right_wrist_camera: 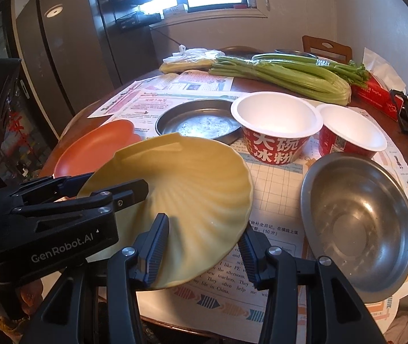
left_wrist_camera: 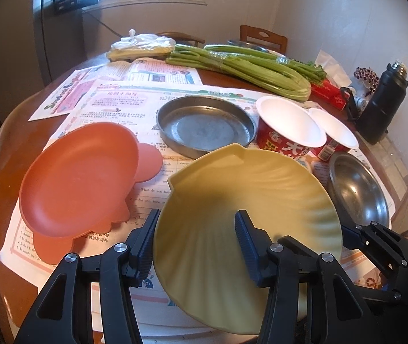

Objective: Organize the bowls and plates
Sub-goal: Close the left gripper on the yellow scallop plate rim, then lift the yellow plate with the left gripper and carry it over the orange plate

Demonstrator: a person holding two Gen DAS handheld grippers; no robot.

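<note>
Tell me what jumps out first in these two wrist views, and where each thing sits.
The yellow shell-shaped plate dominates the foreground, tilted, with the left gripper and right gripper both straddling its near rim. To its left lies an orange plate on the newspapers; behind it a flat steel pan and two red paper bowls, with a steel bowl to the right. A bundle of celery stretches across the far side of the table.

Round wooden table (left_wrist_camera: 9,177) — newspapers (left_wrist_camera: 146,94), celery (left_wrist_camera: 249,68), tissue box (left_wrist_camera: 328,94) — black flask (left_wrist_camera: 381,106).
</note>
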